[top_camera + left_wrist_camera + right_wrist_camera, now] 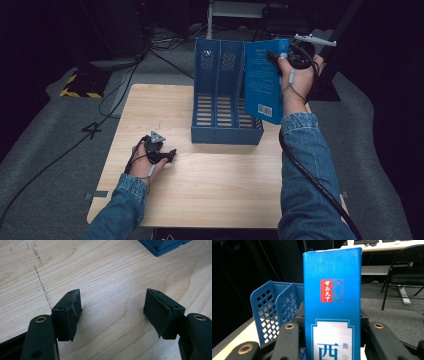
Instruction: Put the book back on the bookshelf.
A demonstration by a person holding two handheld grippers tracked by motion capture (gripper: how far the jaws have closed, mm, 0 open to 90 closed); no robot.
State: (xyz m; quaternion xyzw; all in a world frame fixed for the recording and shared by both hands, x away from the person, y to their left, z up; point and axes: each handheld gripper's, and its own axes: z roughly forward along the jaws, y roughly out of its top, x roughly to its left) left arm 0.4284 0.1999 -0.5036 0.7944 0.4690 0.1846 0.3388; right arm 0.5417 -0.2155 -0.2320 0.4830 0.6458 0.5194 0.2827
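Note:
A blue book [262, 82] is held upright over the right end of a blue file rack [220, 100], its lower corner down at the rightmost compartment. My right gripper [276, 56] is shut on the book's upper edge. In the right gripper view the book's spine [332, 272] stands between the jaws of my right gripper [332, 317], with the rack [270, 310] behind it to the left. My left gripper [167, 156] rests low over the wooden table [210, 180], left of the rack. It is open [112, 302], and between its pads there is just bare wood.
One corner of the rack [162, 246] pokes in at the top of the left gripper view. Cables run across the grey floor, and a yellow-and-black striped base [80, 85] sits at the back left. A black chair [404, 267] stands behind the table.

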